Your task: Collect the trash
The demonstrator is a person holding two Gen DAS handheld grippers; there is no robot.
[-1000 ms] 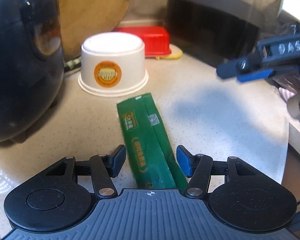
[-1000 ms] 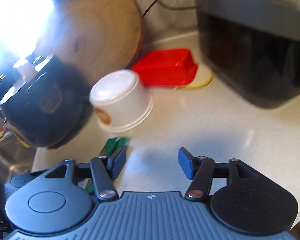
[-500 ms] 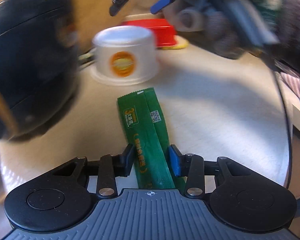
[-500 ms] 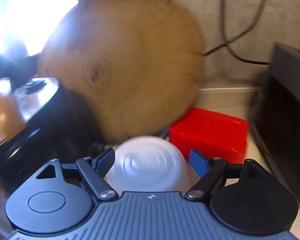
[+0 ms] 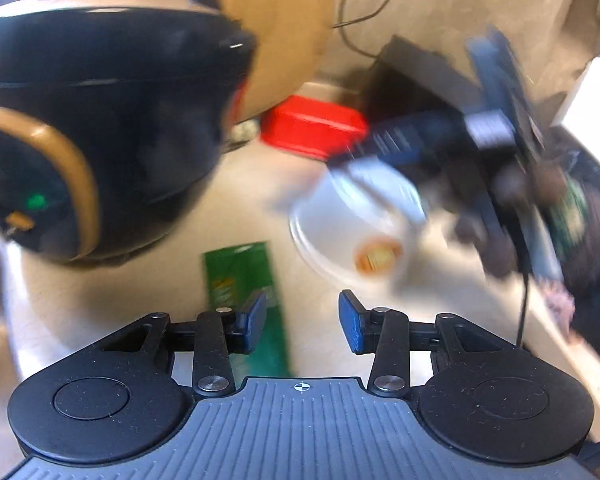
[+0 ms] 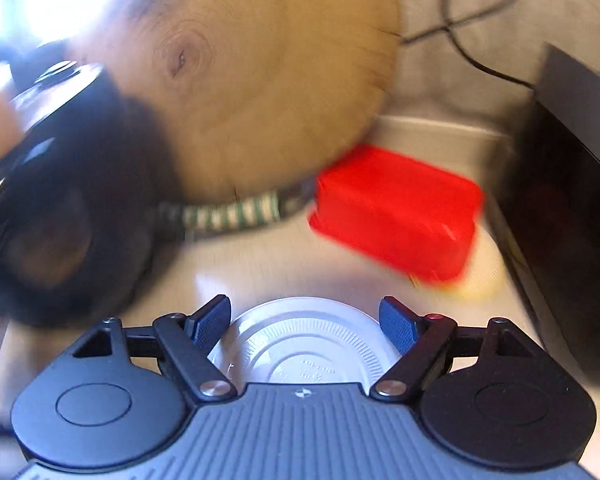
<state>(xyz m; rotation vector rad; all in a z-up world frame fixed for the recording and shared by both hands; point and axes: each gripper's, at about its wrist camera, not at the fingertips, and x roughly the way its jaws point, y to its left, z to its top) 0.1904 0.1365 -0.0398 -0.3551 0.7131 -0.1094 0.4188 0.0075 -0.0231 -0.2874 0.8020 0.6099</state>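
A green sachet wrapper [image 5: 240, 276] lies on the pale counter, partly under my left gripper's left finger. My left gripper [image 5: 302, 320] is open and empty, its gap to the right of the wrapper. A white paper cup with an orange label [image 5: 356, 224] is tilted to the right of the wrapper, held by my right gripper [image 5: 384, 156]. In the right wrist view the cup's white bottom [image 6: 304, 344] sits between the fingers of my right gripper [image 6: 304, 320], which grips its sides. Both views are blurred.
A black and gold rice cooker [image 5: 92, 120] stands at the left. A round wooden board [image 6: 252, 76] leans on the wall behind it. A red box [image 6: 396, 212] and a dark appliance [image 6: 572, 200] stand at the back right. A striped cloth [image 6: 228, 216] lies under the board.
My left gripper opened and shifted right off the green wrapper, which stays on the counter. My right gripper closed around the white cup and tipped it away to the right.
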